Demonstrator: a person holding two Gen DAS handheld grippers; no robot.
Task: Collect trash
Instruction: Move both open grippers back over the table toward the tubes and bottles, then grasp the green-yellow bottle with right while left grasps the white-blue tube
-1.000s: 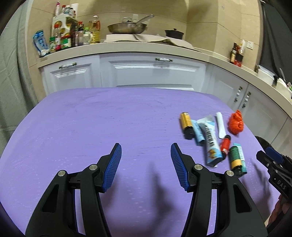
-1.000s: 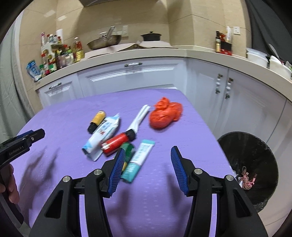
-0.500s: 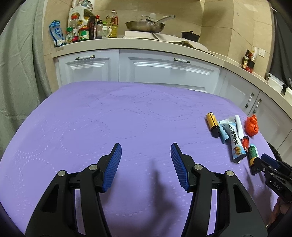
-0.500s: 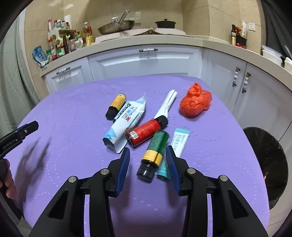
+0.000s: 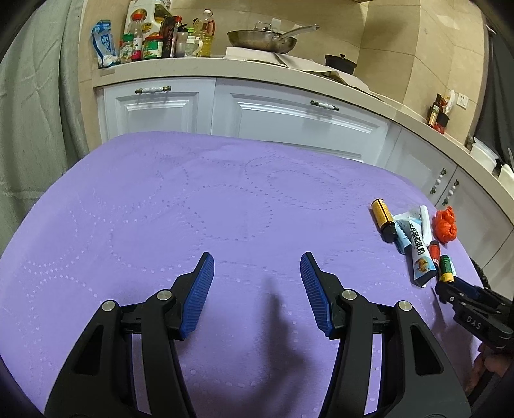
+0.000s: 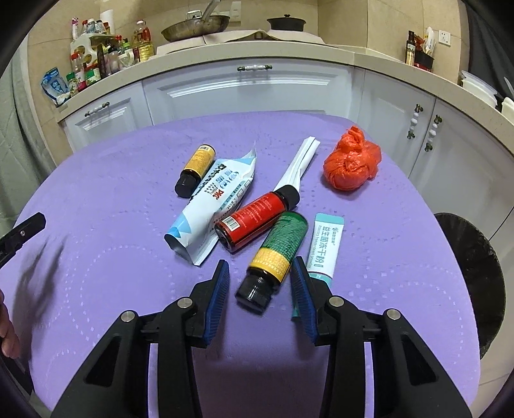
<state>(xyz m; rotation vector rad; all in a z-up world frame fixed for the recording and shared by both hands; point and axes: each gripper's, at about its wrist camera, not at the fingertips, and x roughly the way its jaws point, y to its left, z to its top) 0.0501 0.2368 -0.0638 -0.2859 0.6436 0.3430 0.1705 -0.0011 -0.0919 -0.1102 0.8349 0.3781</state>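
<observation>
On the purple table (image 6: 112,257) lies a heap of trash: a green bottle (image 6: 278,247) with a yellow band and black cap, a red bottle (image 6: 257,215), a yellow bottle (image 6: 196,168), a white-blue pouch (image 6: 212,205), a teal sachet (image 6: 324,247), a white wrapper (image 6: 302,160) and an orange bag (image 6: 351,160). My right gripper (image 6: 260,262) straddles the green bottle's cap end; a gap shows at the left pad, so nothing is clamped. My left gripper (image 5: 255,257) stands open over bare cloth, far left of the heap (image 5: 414,238).
A black trash bin (image 6: 472,276) stands on the floor beside the table's right edge. White cabinets (image 6: 250,90) and a counter with a pan (image 6: 196,27) and bottles run behind the table. A grey curtain (image 5: 32,128) hangs at the left.
My right gripper came down and forward over the heap, and its jaws narrowed around the green bottle. My left gripper slid left, away from the trash, with its jaws unchanged.
</observation>
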